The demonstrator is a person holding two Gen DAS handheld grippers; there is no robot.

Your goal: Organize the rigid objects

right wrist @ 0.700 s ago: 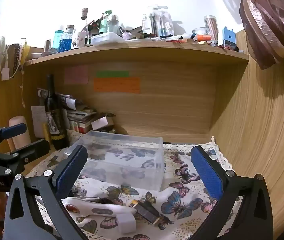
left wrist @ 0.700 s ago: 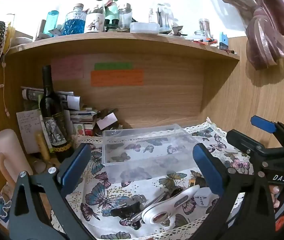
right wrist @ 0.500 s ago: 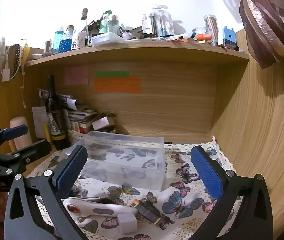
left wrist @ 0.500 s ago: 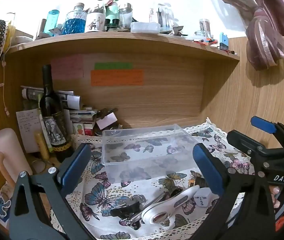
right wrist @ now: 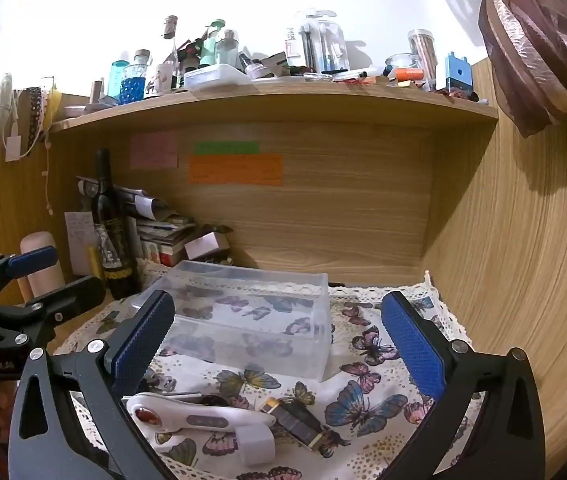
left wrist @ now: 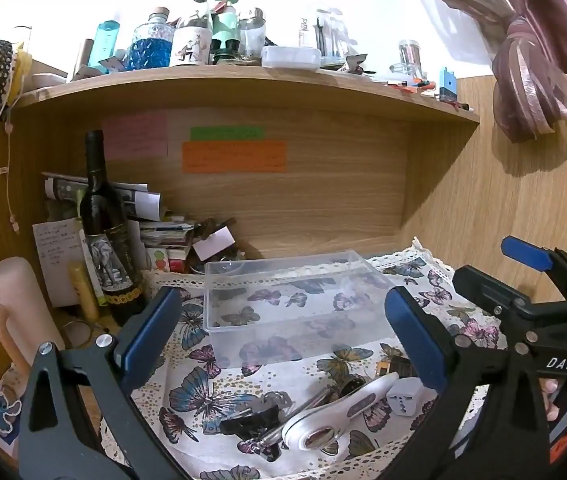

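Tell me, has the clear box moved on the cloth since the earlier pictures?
No. In the left wrist view the clear box sits at the same spot on the butterfly cloth, its left corner equally near the wine bottle.

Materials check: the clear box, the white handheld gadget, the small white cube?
Clear box: likely thin rigid plastic, glossy; the butterfly cloth shows through its walls.
White handheld gadget: looks like moulded plastic, smooth satin shell.
Small white cube: probably hard plastic, matte; socket holes suggest a plug adapter.
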